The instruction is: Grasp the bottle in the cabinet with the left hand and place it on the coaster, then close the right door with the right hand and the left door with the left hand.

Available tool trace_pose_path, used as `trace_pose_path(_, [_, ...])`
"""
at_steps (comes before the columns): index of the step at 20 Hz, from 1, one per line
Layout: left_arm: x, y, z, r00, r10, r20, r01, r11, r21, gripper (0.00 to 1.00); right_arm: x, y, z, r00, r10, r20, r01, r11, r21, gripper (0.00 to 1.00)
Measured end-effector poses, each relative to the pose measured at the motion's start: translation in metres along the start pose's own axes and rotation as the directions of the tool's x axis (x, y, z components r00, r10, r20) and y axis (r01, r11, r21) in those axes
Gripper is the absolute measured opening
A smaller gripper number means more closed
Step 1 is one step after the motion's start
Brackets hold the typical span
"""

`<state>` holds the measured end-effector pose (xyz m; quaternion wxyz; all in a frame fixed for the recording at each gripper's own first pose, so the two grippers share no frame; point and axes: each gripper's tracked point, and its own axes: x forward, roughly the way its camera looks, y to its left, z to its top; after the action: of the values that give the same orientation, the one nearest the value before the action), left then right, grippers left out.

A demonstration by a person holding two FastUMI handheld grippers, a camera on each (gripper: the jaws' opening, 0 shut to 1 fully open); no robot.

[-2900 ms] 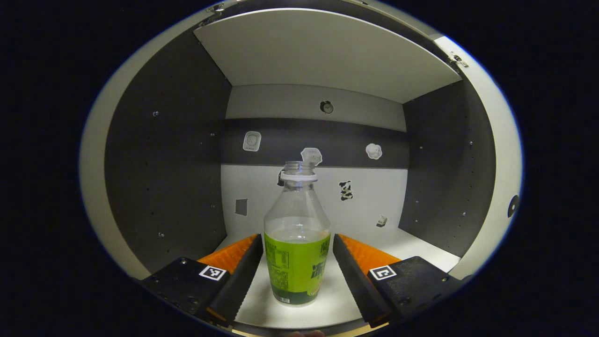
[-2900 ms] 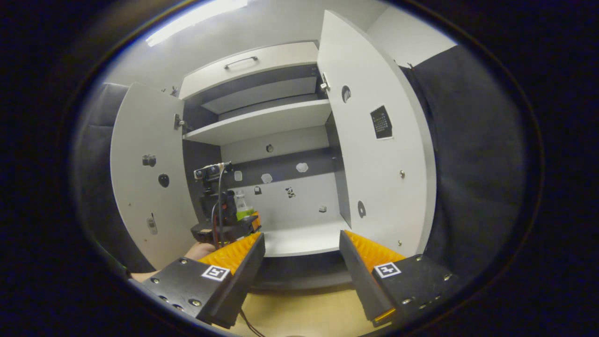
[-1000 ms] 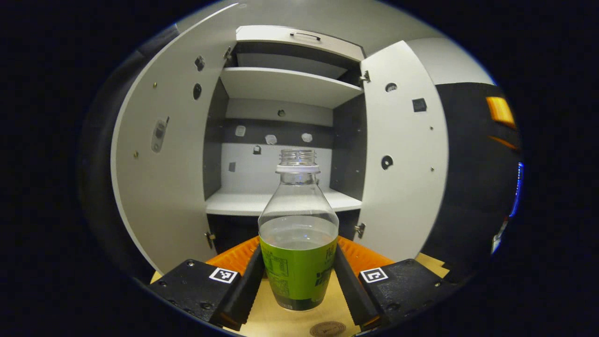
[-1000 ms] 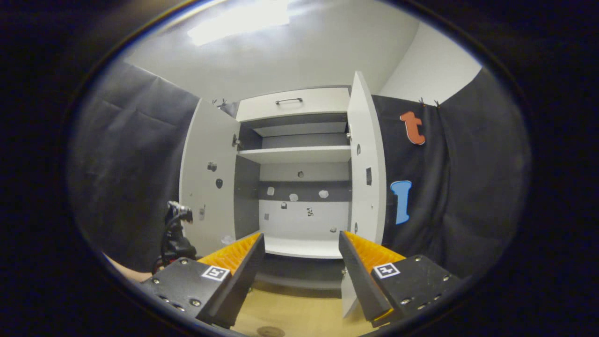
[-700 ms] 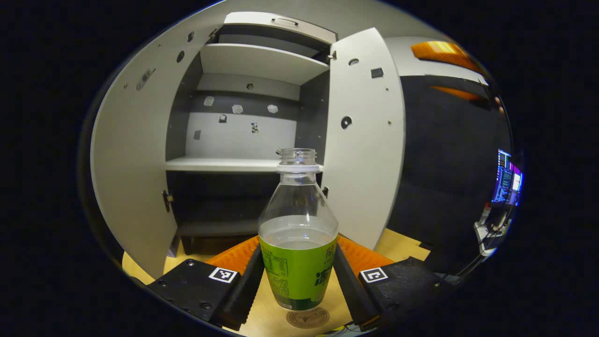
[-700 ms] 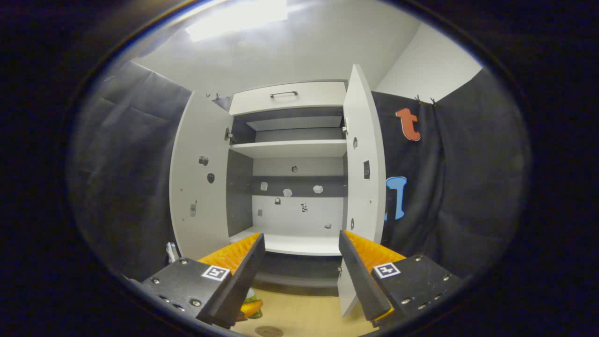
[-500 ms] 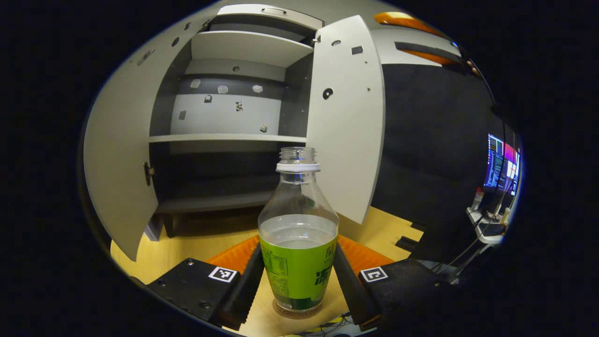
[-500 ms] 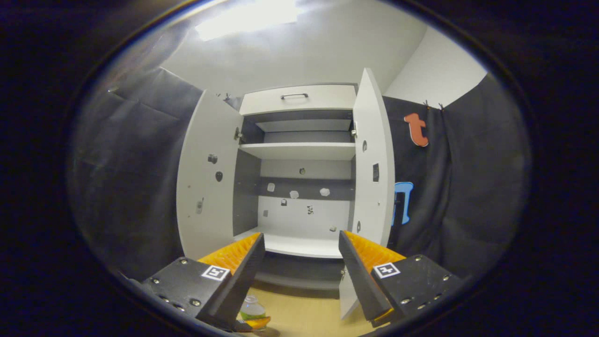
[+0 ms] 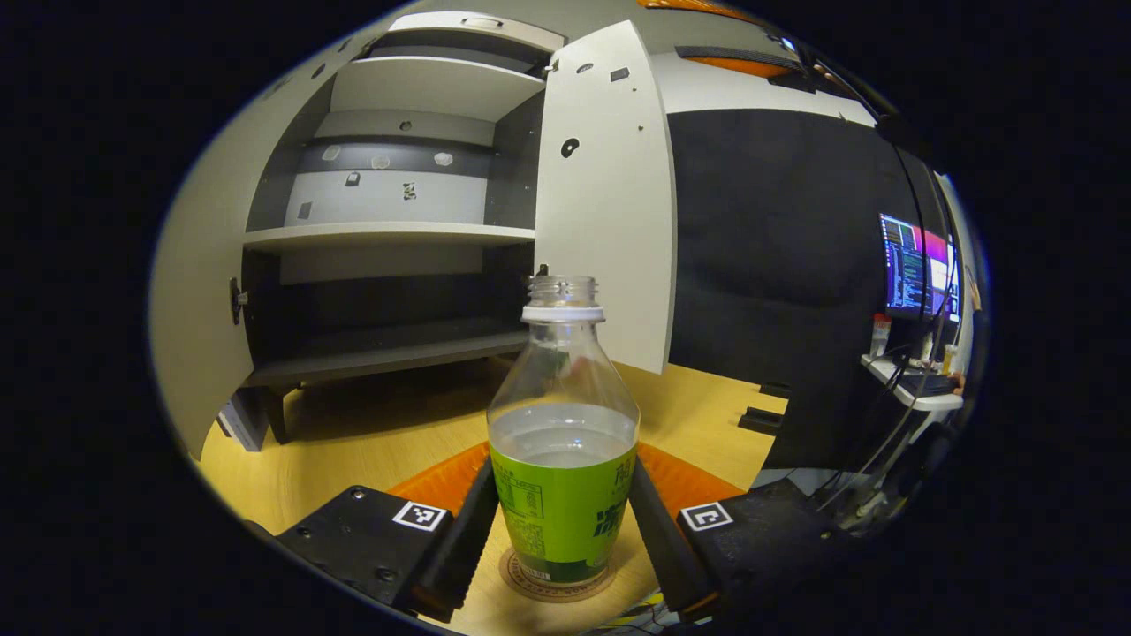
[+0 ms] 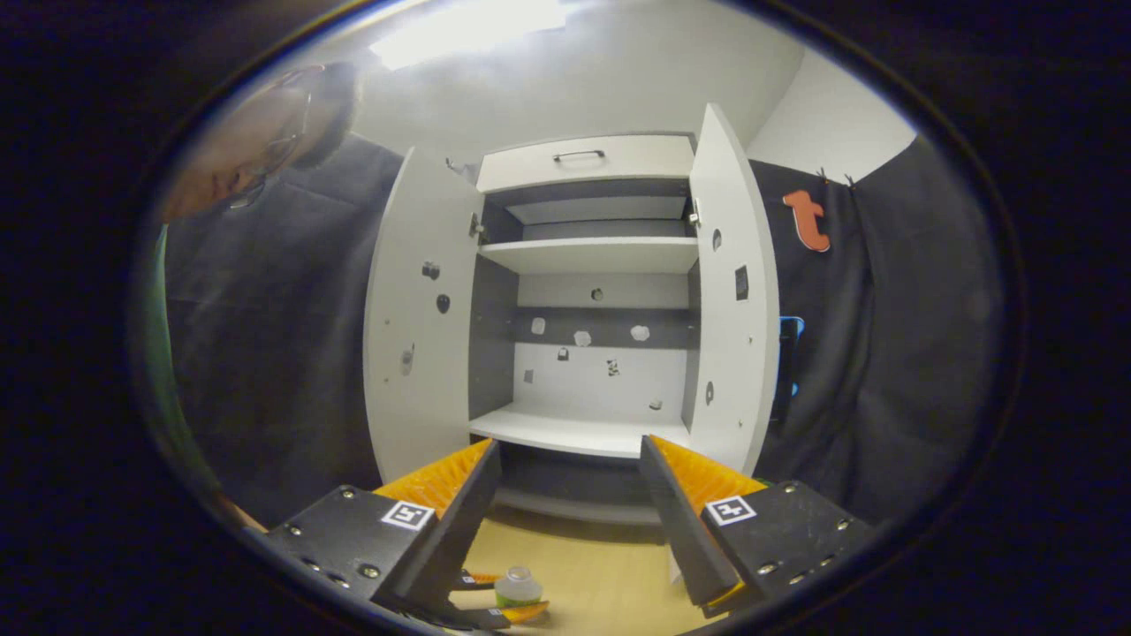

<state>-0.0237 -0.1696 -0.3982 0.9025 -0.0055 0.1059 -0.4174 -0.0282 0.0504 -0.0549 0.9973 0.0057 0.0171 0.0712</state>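
Lowered since a moment ago, the clear plastic bottle with a green label now stands upright on the round brown coaster, no cap on its neck and clear liquid up to the label's top edge. My left gripper has its jaws closed against both sides of the label, holding the bottle. My right gripper hangs above the light wooden surface, its jaws spread wide with nothing between them; below them, small and low in the right gripper view, the bottle's open neck shows between the tips of the left gripper. Beyond stands the white cabinet with a dark interior, both doors swung open: the left door and the right door. Small stickers dot its back panel. Far right in the left gripper view, a lit monitor glows above a cluttered desk.
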Motion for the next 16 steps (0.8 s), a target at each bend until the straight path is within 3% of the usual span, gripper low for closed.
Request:
trace_pose_path(6, [0.006, -0.007, -0.028, 0.996, -0.063, -0.059, 0.063, 0.998, -0.003, 0.82, 0.01, 0.005, -0.014, 0.999, -0.006, -0.035, 0.006, 1.0, -0.003, 0.96])
trace_pose_path(8, [0.006, -0.004, -0.028, 0.996, -0.052, -0.074, 0.052, 0.999, 0.003, 0.83, 0.014, 0.002, -0.019, 0.999, -0.017, -0.047, 0.017, 1.0, -0.003, 0.96])
trace_pose_path(12, [0.002, 0.0, -0.021, 0.994, -0.046, -0.1, 0.049, 0.998, 0.03, 0.87, 0.018, 0.002, -0.022, 0.999, -0.022, -0.038, 0.022, 1.0, 0.017, 0.96])
trace_pose_path(16, [-0.009, -0.01, 0.003, 0.991, -0.091, -0.095, 0.093, 0.996, 0.016, 0.87, 0.02, -0.006, -0.031, 0.999, -0.038, -0.029, 0.039, 0.998, 0.05, 0.96])
